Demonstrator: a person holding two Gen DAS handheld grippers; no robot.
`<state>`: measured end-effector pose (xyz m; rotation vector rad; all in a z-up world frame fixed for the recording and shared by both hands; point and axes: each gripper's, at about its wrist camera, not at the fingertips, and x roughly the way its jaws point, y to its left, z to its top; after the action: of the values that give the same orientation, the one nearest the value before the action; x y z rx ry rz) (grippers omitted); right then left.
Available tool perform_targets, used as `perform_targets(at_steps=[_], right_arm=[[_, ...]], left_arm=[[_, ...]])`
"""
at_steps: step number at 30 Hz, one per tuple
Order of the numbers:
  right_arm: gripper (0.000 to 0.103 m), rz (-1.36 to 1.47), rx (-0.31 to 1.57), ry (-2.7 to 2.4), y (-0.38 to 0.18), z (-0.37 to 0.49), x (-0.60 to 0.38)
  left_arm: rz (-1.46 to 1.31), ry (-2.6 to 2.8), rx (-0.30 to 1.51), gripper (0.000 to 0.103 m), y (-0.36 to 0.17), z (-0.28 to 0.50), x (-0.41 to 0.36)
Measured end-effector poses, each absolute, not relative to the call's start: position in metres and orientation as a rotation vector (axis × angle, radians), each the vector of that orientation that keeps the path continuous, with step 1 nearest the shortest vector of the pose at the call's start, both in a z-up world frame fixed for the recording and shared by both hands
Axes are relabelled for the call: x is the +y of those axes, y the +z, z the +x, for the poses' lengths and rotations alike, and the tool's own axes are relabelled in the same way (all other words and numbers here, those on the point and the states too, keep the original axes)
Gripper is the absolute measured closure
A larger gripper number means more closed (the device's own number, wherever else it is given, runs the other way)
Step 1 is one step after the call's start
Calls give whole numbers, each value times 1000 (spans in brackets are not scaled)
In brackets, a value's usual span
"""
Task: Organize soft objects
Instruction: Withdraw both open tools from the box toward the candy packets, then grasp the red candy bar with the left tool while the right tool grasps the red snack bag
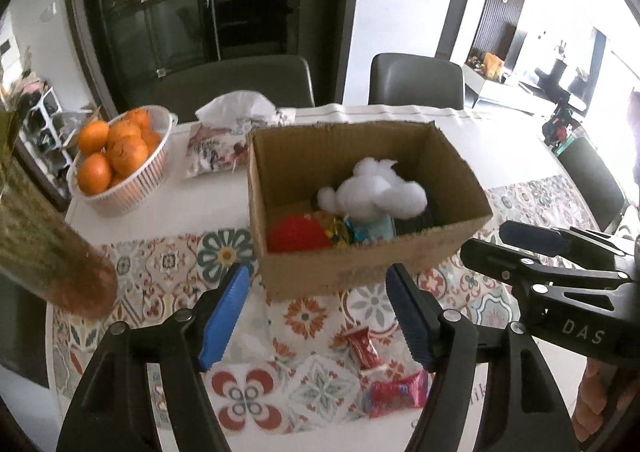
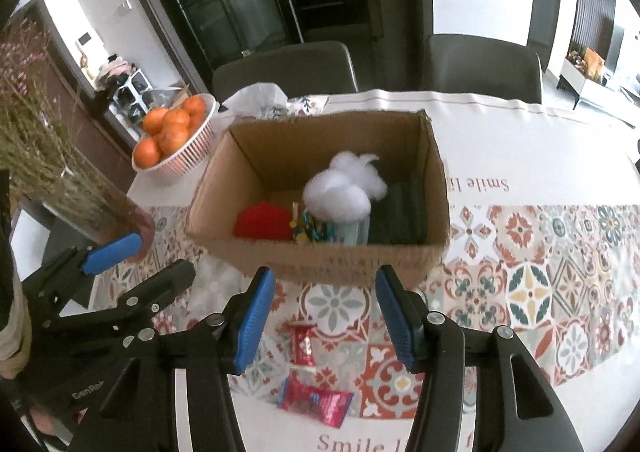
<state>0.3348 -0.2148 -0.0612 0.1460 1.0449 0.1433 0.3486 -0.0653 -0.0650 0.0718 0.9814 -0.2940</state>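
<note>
Cotton wad [image 1: 374, 188] lies in cardboard box [image 1: 360, 264]; both grippers' fingers [image 1: 222, 316] spread, empty.

Ahead of me, a white basket [image 1: 152, 172] of oranges [image 1: 120, 148] sits beside a tissue pack [image 1: 224, 140] on the patterned tablecloth [image 2: 540, 292]. Two grey chairs [image 2: 288, 64] stand behind the table.

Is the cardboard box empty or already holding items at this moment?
Holding items. The cardboard box is open-topped, and white stuffing, a red soft object and a dark cloth lie inside.
</note>
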Motion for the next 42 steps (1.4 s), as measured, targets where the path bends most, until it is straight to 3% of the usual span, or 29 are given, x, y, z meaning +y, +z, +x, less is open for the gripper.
perform_targets(at_steps=[27,42], right_arm=[[49,106,1356,305,-155,282,-193],[49,-29,1349,516,-192,272,-172]], left_arm=[[86,-294,1271,32,-144,324,-77],[175,-338,1352,32,-187,332,-103]])
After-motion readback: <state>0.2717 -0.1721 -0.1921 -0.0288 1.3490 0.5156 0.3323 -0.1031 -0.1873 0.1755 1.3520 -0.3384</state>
